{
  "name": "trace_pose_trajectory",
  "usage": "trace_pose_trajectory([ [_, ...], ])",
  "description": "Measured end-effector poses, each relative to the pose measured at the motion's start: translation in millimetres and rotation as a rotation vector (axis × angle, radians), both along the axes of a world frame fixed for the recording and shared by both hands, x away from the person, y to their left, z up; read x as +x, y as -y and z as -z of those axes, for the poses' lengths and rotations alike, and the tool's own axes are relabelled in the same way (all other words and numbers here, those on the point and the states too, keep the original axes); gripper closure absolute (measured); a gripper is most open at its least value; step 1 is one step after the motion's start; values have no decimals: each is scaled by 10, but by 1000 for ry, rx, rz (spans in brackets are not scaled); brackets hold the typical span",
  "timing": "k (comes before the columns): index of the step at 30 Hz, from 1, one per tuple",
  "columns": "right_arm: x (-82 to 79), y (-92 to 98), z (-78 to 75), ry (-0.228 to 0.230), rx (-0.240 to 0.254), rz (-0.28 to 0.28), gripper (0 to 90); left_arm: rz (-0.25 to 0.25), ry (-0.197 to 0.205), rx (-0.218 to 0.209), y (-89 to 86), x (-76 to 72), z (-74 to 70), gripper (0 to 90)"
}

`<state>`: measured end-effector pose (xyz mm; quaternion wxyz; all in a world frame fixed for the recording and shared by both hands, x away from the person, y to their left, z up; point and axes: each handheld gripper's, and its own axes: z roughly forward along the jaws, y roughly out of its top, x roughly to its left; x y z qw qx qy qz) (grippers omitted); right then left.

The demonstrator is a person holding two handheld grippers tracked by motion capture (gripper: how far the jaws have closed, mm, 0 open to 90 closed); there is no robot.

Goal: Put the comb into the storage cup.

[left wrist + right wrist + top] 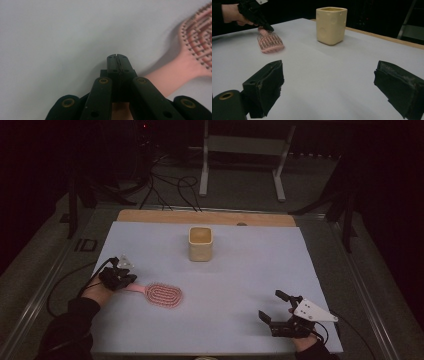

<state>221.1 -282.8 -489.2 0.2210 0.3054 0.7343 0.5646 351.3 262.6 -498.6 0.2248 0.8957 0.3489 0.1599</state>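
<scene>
A pink hairbrush (164, 295) lies at the left of the white table sheet (240, 280), its handle pointing left. My left gripper (119, 276) is at that handle. In the left gripper view the jaws (117, 61) stand pressed together, and the pink handle (165, 75) runs from under them to the bristled head (200, 40). The brush (270, 43) looks blurred in the right gripper view, with the other hand's gripper (265, 26) on its handle. My right gripper (281, 309) rests near the front right, open with nothing between its pads (268, 82).
A cream square cup (200, 243) stands upright at the middle back of the sheet, also the cup (331, 25) ahead of the right gripper. A wooden strip (150, 216) edges the far side. Cables and a metal stand (245, 150) lie beyond the table.
</scene>
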Motion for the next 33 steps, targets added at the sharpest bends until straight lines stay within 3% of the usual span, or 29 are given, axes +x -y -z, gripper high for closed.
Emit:
trace_pose_trajectory([
  [6, 3, 4, 1, -2, 4, -1, 84, 5, -10, 5, -46, -118, -13, 900],
  [20, -6, -21, -10, 4, -3, -1, 84, 8, -63, 9, -133, -555, -34, 900],
  [33, -1, -27, -5, -1, -1, -4, 84, 7, -80, 15, -60, -827, -88, 900],
])
